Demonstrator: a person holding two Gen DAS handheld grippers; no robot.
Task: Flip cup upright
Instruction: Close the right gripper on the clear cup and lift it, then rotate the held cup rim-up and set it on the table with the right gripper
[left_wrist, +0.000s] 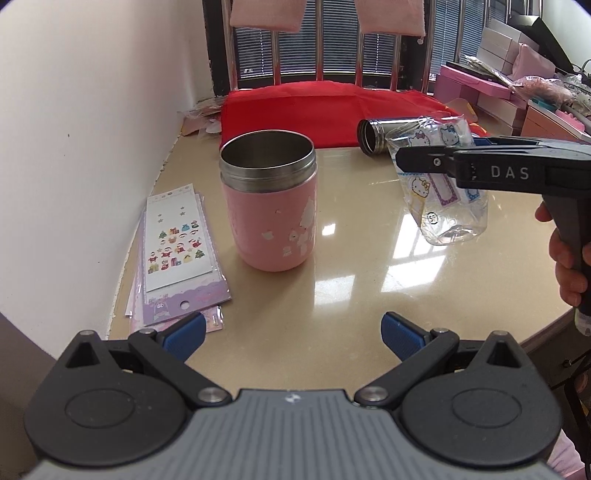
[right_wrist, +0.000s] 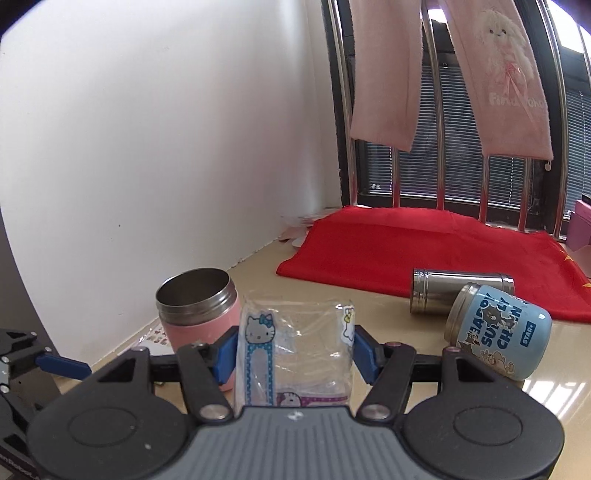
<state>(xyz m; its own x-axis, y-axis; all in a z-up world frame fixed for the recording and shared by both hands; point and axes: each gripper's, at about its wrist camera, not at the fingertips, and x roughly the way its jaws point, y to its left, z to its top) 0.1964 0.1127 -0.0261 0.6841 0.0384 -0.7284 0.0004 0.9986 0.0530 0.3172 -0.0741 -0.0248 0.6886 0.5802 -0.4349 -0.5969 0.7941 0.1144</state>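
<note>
My right gripper (right_wrist: 293, 352) is shut on a clear plastic Hello Kitty cup (right_wrist: 295, 347) and holds it above the table, tilted; the cup also shows in the left wrist view (left_wrist: 441, 184) with the right gripper (left_wrist: 402, 158) clamped on it. A pink steel-rimmed cup (left_wrist: 269, 201) stands upright on the table, also in the right wrist view (right_wrist: 201, 314). A blue cartoon cup (right_wrist: 496, 332) and a steel cup (right_wrist: 461, 290) lie on their sides; the steel cup also shows in the left wrist view (left_wrist: 384, 134). My left gripper (left_wrist: 293, 334) is open and empty, in front of the pink cup.
The beige table (left_wrist: 351, 277) meets a white wall (left_wrist: 74, 147) on the left. Sticker sheets (left_wrist: 177, 254) lie by the wall. A red cloth (left_wrist: 325, 110) covers the far end under a metal rack (right_wrist: 439, 184) with pink towels. Pink boxes (left_wrist: 476, 83) stand at the right.
</note>
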